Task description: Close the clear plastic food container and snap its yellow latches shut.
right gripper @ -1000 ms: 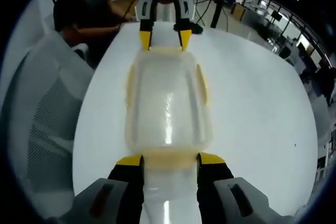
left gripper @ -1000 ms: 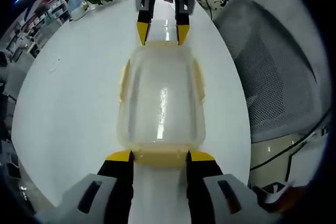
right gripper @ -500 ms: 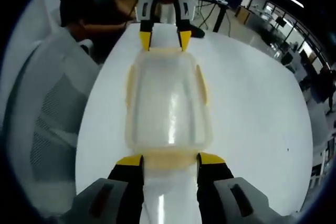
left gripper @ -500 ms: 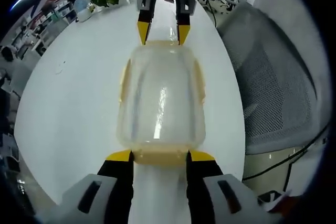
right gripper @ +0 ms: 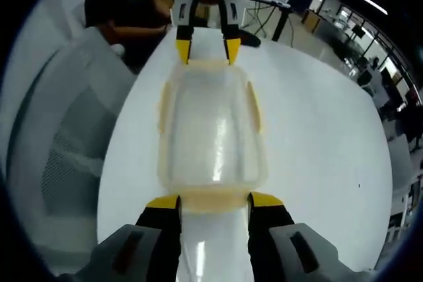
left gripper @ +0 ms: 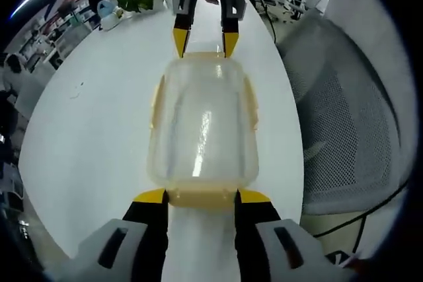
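a: on the white table point(left gripper: 99, 117), what changed?
b: only the background shifted. left gripper point(left gripper: 196, 196) and right gripper point(right gripper: 214, 201), jaws apart, still bracket the container point(left gripper: 201, 123); end latches unresolved.

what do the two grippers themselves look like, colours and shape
In the left gripper view, the left gripper has two black jaws with yellow tips rising from pale grey bodies with dark slots. The right gripper, seen opposite, shows black arms tapering to pointed yellow tips under a white housing with a yellow-ringed opening. The right gripper view shows the same design.
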The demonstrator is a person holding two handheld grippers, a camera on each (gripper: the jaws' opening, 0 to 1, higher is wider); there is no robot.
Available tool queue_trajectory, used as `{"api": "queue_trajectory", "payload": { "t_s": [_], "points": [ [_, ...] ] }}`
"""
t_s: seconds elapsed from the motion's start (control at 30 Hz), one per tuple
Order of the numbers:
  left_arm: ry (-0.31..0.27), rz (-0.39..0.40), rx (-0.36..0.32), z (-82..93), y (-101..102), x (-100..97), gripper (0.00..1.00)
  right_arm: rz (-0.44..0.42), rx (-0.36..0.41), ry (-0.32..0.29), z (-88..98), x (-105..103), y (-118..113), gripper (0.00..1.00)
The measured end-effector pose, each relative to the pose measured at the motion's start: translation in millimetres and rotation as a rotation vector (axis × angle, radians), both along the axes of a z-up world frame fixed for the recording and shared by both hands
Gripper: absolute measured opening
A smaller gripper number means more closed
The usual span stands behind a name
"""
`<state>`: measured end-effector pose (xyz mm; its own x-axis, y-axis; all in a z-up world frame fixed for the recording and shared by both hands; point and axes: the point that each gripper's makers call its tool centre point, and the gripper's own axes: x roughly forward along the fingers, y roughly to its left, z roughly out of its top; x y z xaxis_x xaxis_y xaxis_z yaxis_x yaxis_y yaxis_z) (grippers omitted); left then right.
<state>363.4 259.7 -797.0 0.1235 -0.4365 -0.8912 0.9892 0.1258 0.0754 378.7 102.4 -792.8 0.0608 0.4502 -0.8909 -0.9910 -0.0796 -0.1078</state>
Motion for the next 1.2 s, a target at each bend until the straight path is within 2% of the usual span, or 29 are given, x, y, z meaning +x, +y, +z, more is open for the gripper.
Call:
{"api": "queue_trajectory", "payload": {
  "t_s": [0.27, 0.87, 1.2],
  "points": [
    [-0.004, 0.017, -0.006, 9.5, -11, -2.6, 0.38, 0.015, 0.008, -0.002, 9.8, -1, -12, 0.37],
    [-0.005, 0.043, -0.003, 11.2, -62, -5.0, 0.38, 0.038, -0.004, -0.005, 12.2, 1, -61, 0.37],
    [-0.005, 0.05, -0.004, 12.1, -83, -2.0, 0.38, 0.045, -0.001, -0.006, 13.4, 5, -83, 0.37]
  ]
}}
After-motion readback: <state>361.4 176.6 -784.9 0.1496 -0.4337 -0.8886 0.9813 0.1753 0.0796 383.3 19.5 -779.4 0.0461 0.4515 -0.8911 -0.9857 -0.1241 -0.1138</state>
